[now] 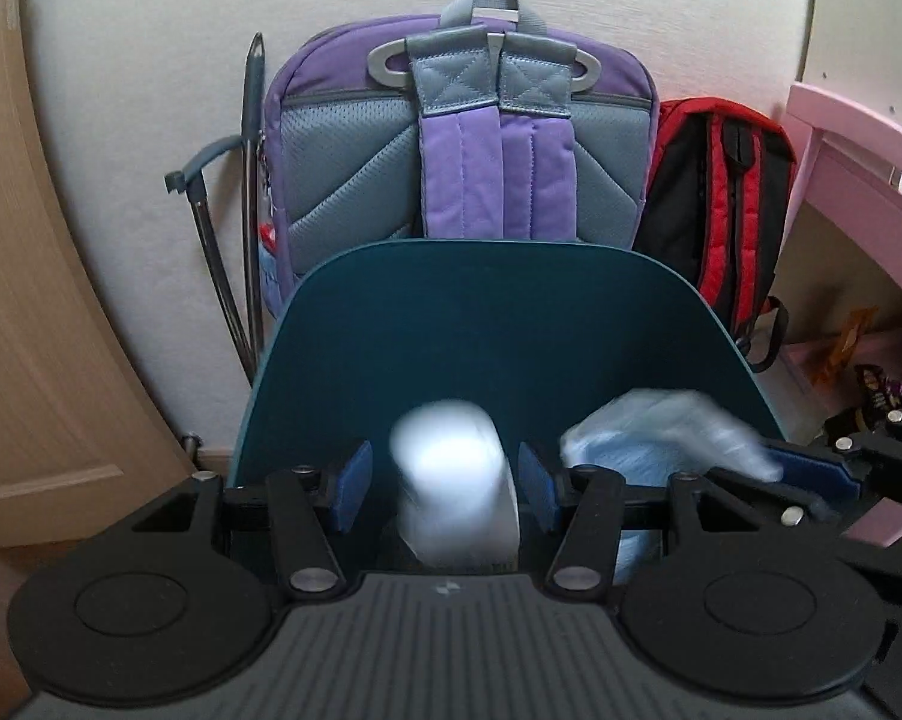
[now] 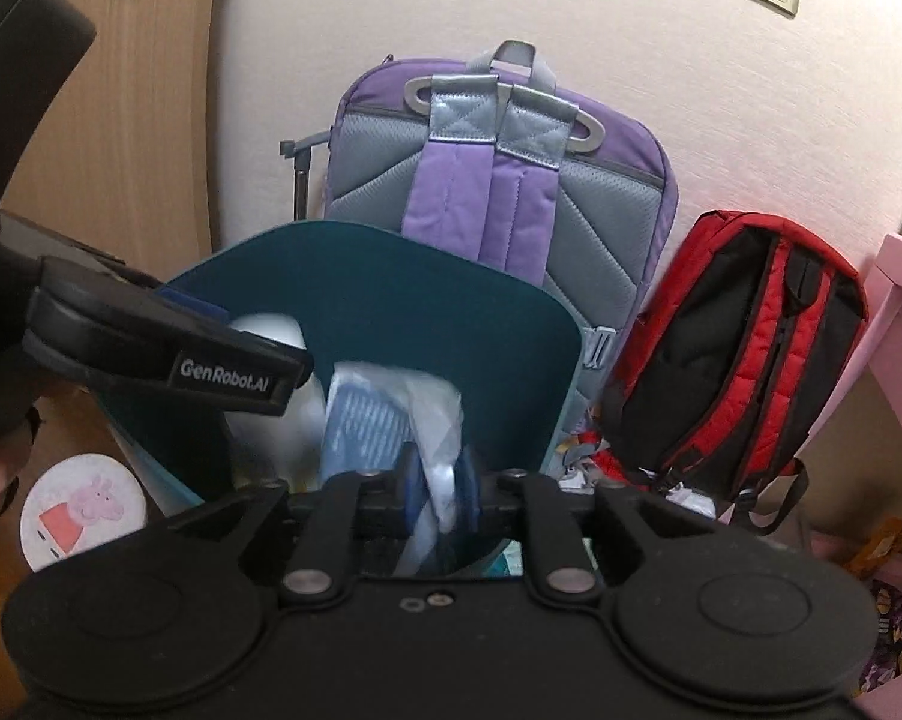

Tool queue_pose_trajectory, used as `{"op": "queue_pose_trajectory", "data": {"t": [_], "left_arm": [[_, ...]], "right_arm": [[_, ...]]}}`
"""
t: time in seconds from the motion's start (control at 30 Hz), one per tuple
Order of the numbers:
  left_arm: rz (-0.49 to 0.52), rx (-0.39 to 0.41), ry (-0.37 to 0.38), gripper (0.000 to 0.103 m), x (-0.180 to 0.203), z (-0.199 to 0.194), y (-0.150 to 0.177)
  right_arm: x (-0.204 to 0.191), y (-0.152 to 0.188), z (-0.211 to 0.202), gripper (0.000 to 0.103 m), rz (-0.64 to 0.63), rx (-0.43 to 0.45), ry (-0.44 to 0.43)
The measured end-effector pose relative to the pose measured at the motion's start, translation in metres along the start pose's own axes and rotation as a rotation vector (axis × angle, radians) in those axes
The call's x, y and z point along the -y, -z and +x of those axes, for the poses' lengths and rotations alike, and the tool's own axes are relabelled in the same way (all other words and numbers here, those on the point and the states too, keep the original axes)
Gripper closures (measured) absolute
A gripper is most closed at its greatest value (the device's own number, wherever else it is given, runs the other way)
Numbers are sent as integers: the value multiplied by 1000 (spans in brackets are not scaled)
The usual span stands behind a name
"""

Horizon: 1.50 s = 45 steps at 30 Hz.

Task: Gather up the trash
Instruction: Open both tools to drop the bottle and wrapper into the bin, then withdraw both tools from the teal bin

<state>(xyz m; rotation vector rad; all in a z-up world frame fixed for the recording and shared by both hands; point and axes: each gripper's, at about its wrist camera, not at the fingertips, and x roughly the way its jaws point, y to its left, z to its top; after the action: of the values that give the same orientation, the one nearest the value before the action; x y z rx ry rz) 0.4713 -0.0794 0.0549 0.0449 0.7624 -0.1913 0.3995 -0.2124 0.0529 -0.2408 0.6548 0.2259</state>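
Both claws hang over the mouth of a teal bin (image 1: 481, 324) that stands on the floor against a pale wall.

Left claw (image 1: 444, 480): jaws about half open. A white cup (image 1: 451, 468), blurred, sits between the blue pads (image 1: 351, 483). A gap shows on either side of it, so the pads do not appear to press on it. The cup lies inside the bin opening.

Right claw (image 2: 435, 492): jaws nearly together, with a white-and-blue wrapper (image 2: 384, 420) between the pads. The wrapper stands up from the claw and spreads above it, over the bin interior. Whether the pads press on it cannot be told from these views. From the left wrist view the same wrapper shows as a pale blue blur at the right claw's tip, just right of the cup and within the bin rim.

Surroundings: a purple backpack (image 1: 463, 138) leans upright on the wall directly behind the bin, straps facing out. A red-and-black backpack (image 2: 733, 360) stands just to its right. A dark umbrella (image 1: 252, 180) and a metal handle stand at the left of the purple backpack. A pink shelf (image 1: 859, 156) is at the far right, a wooden door (image 2: 120, 90) at the far left. A round white disc with a pink cartoon pig (image 2: 81, 510) lies on the wooden floor left of the bin.
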Motion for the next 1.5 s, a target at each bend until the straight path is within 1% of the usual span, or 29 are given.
{"op": "queue_pose_trajectory", "data": {"t": [0.07,0.13,0.27,0.47,0.87,1.0,1.03,1.1,1.23,1.3,1.33,1.37,1.5], "left_arm": [[-16,-1,8,46,-2,0,0],[-16,20,6,33,-2,-4,0],[-10,41,10,32,-1,-13,0],[-14,45,12,32,-1,-35,9],[-29,76,22,32,-9,-111,38],[-24,83,31,31,-11,-136,51],[-23,82,33,28,-12,-142,56],[-22,84,38,26,-12,-153,64],[-23,71,55,25,-13,-171,83],[-26,67,60,24,-14,-177,92],[-35,64,63,21,-16,-181,97],[-44,63,67,20,-17,-183,102],[-64,57,71,20,-23,-190,122]], "right_arm": [[1,1,1,80,7,-6,-2],[4,1,-1,78,25,-6,-9],[6,0,-7,75,56,1,-32],[4,0,-28,70,93,23,-55],[-10,8,-94,66,106,67,-86],[-16,12,-116,65,107,87,-94],[-17,14,-121,64,109,90,-93],[-19,17,-129,61,116,92,-96],[-24,25,-144,57,133,103,-96],[-26,30,-149,56,138,102,-119],[-27,32,-152,56,140,98,-136],[-28,35,-154,55,143,93,-154],[-34,49,-161,55,149,89,-190]]}}
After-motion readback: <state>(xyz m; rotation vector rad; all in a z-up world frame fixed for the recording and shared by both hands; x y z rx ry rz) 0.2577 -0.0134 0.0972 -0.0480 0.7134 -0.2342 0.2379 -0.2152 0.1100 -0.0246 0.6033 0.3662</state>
